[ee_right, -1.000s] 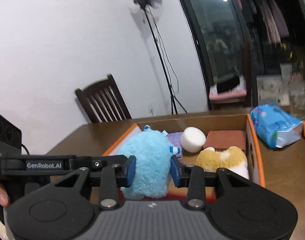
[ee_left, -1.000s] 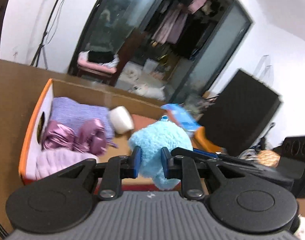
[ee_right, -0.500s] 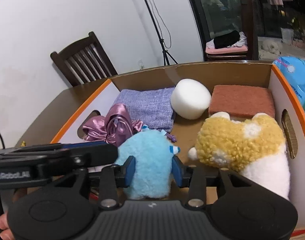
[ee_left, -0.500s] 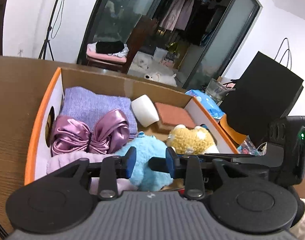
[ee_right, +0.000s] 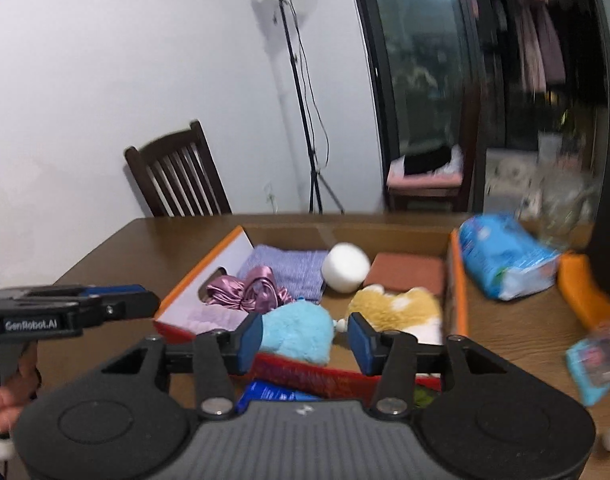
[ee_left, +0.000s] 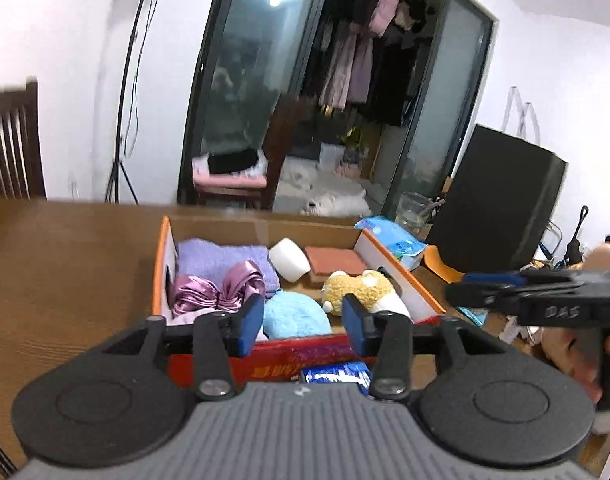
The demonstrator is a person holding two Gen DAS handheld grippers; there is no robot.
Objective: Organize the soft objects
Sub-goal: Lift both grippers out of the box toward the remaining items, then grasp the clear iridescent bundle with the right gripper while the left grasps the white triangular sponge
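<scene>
A light blue plush [ee_left: 296, 314] lies at the near end of the orange-edged cardboard box [ee_left: 161, 268], beside a yellow and white plush [ee_left: 361, 286]. Further back in the box are a purple cloth [ee_left: 221, 258], a pink satin bow [ee_left: 221, 288], a white foam roll [ee_left: 289, 260] and a brick-red pad [ee_left: 333, 258]. My left gripper [ee_left: 303, 326] hangs in front of the box, its jaws opening, with nothing between them. My right gripper [ee_right: 305, 340] stands the same way before the blue plush [ee_right: 297, 330], opening and clear of it.
A blue tissue pack [ee_right: 505, 260] and an orange object [ee_right: 581, 288] lie right of the box. A black box [ee_left: 497, 200] and a glass [ee_left: 413, 208] stand behind them. A blue packet [ee_left: 337, 374] lies before the box. A chair [ee_right: 177, 176] is at the table's far side.
Both grippers carried the blue plush into the box, let it go, and have drawn back and up with wider jaws. The plush now rests at the near end.
</scene>
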